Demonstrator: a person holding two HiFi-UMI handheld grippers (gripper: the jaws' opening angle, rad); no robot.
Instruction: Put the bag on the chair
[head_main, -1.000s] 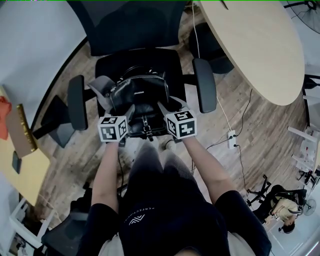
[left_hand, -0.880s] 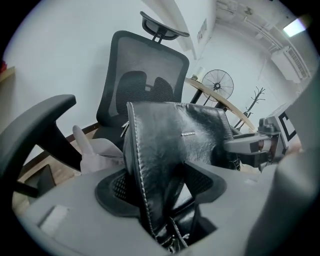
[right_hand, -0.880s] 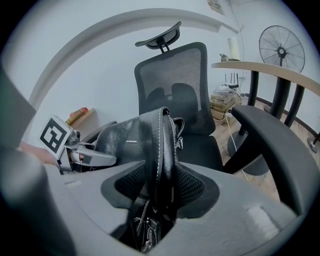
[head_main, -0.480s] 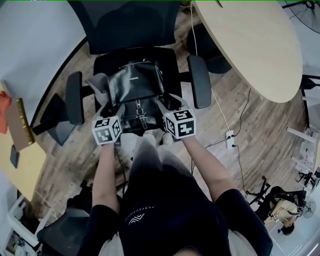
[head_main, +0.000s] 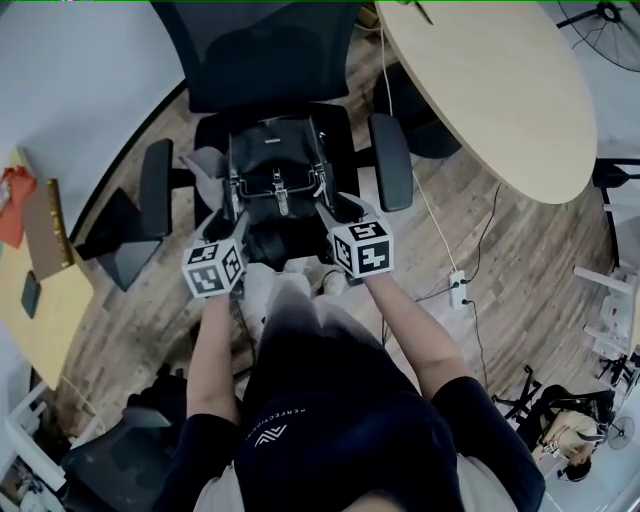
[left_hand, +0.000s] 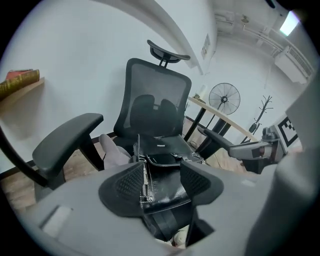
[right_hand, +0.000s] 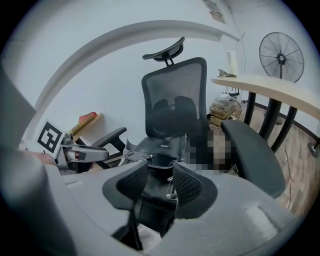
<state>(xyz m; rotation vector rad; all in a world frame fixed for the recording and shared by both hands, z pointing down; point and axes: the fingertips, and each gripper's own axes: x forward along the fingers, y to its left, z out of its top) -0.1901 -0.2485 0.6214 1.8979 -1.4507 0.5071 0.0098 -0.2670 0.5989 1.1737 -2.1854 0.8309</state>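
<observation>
Since the bag (head_main: 275, 165) already rests on the seat of the chair (head_main: 262, 60), between the two armrests and close to the backrest at 12 o'clock from the person, what seems left is settling it and letting go cleanly; the left gripper (left_hand: 161, 172) is on the bag's front corner at 9 o'clock, the right gripper (right_hand: 159, 172) on the corner at 3 o'clock. Both claws stand wide and their jaws are closing, each with a fold of the bag's front edge between the pads; they look to be holding it, though how firmly the pads bite is hard to judge from here.

To do this well, I would nudge the bag a little deeper toward 12 o'clock so its weight sits well back from the seat's front lip; then open both sides together and draw straight back toward 6 o'clock, keeping clear of the straps and buckles (head_main: 278, 190) so nothing snags and drags it forward.

The bag is black and faintly glossy, leather-like, soft-sided yet boxy; a metal zip (left_hand: 145, 182) runs along its edge. The chair has a dark mesh back with a small headrest, and long, rounded, padded armrests; the jaw pads are dark, curved and finely dimpled.
</observation>
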